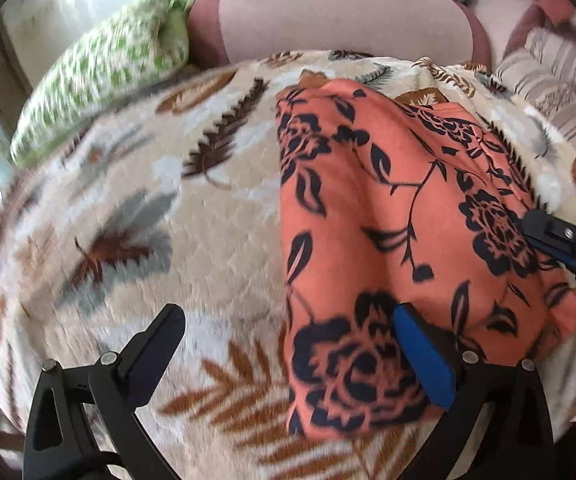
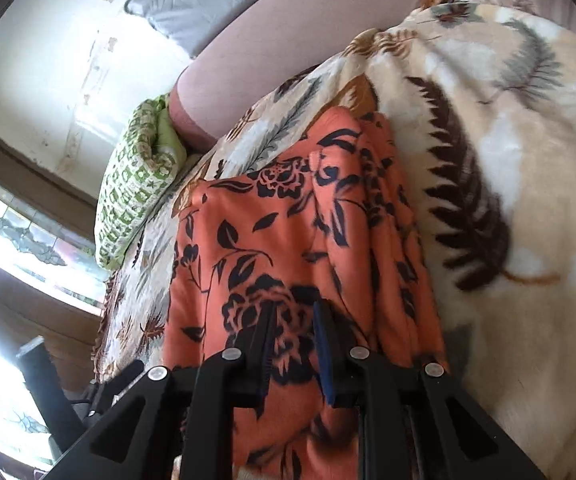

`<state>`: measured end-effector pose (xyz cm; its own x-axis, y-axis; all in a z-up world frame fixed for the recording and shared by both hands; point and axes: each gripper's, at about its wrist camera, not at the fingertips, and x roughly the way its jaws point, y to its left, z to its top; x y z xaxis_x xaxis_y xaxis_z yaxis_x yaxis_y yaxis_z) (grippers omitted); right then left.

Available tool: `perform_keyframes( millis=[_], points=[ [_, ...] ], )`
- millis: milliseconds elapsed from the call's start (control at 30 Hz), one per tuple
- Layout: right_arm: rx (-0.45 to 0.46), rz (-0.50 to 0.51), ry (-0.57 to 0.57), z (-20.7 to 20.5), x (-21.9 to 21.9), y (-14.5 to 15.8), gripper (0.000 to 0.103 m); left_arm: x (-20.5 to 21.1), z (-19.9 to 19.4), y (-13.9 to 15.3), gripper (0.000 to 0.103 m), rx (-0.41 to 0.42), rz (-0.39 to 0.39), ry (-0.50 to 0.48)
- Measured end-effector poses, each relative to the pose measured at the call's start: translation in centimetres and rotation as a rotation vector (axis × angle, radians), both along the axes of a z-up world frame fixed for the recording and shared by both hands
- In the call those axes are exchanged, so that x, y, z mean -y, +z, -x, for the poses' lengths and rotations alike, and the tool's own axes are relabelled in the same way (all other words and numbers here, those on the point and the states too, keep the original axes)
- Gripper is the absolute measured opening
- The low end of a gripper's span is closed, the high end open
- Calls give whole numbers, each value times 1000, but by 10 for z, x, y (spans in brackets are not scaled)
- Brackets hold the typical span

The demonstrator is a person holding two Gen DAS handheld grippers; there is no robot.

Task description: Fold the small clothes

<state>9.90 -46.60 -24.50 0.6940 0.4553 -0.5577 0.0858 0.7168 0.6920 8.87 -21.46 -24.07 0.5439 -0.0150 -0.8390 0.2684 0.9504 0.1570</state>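
A plush beige blanket point(image 1: 216, 248) printed with brown, rust and grey feather-like leaves covers the whole working surface, and it fills most of both wrist views. Behind it rises a pale pinkish padded headboard or sofa back point(image 1: 335, 16) with a darker brown edge, and a grey pillow point(image 2: 192, 4) sits above that against a white wall. A green-and-white patterned cushion point(image 1: 100, 76) lies at the far left corner of the blanket, touching the padded back. On the blanket's right half lies the task's piece, an orange garment point(image 1: 399, 216) with a black floral print, folded lengthwise into a long narrow strip that runs from near the padded back toward the cameras; in the right wrist view its right side shows several stacked folds. The left gripper point(image 1: 288, 352) stands with its jaws spread wide over the near end of the garment: one finger with a blue pad rests above the cloth, the other is out over bare blanket, and nothing is pinched between them. The right gripper point(image 2: 293, 344) has its jaws drawn narrow, pinching a raised ridge of the orange fabric at the near end; in the left wrist view its tip meets the garment's right edge.
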Motion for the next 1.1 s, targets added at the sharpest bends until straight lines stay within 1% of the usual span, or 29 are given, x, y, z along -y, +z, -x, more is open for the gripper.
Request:
perform_keyframes(
  millis=[33,67,133,167,233,267,300,333,367,433,467,533,633,700,800,833,900,933,1000,1033,1067,1100],
  points=[
    [12,1,-3,8,1,5,22,-7,2,4,103,-17,26,14],
    [21,8,-7,12,2,8,22,-10,6,7,103,-10,34,25],
    [40,25,-23,19,4,15,22,-14,19,16,103,60,3,45],
    [49,25,-30,22,6,17,23,-15,25,22,103,111,-25,40],
    [60,29,-46,26,11,21,30,-14,34,31,103,173,-69,8],
    [58,33,-58,28,15,22,41,-14,34,34,103,183,-79,-3],
    [63,28,-69,29,18,23,66,-16,33,37,103,182,-69,-18],
    [82,6,-85,32,26,24,78,-20,29,41,103,170,-40,-34],
    [97,-13,-105,35,31,24,85,-23,24,44,103,151,-3,-48],
    [110,-42,-108,38,43,24,85,-31,10,47,103,94,73,-58],
    [107,-63,-89,36,48,22,85,-31,2,46,103,49,107,-66],
    [71,-96,-63,29,55,14,85,-35,-20,38,103,-54,167,-70],
    [23,-126,-39,14,63,2,85,-32,-41,29,103,-107,202,-89],
    [-5,-160,-5,-1,66,-7,85,-26,-53,21,103,-159,247,-118],
    [-71,-136,-16,-17,68,-20,85,-17,-61,11,103,-197,290,-137],
    [-87,-141,-4,-22,67,-24,85,-14,-64,8,103,-212,306,-140],
    [-102,-153,21,-29,63,-29,85,-7,-69,-2,103,-268,349,-150],
    [-118,-144,34,-34,59,-32,85,-3,-72,-7,103,-299,373,-166],
    [-138,-119,50,-39,51,-36,85,3,-76,-15,103,-330,397,-179],
    [-134,-104,52,-40,47,-35,85,5,-76,-17,103,-338,409,-187],
    [-127,-104,58,-41,45,-35,85,8,-76,-20,103,-348,428,-204],
    [-120,-119,72,-42,43,-35,85,11,-76,-23,103,-353,429,-211]
  ],
)
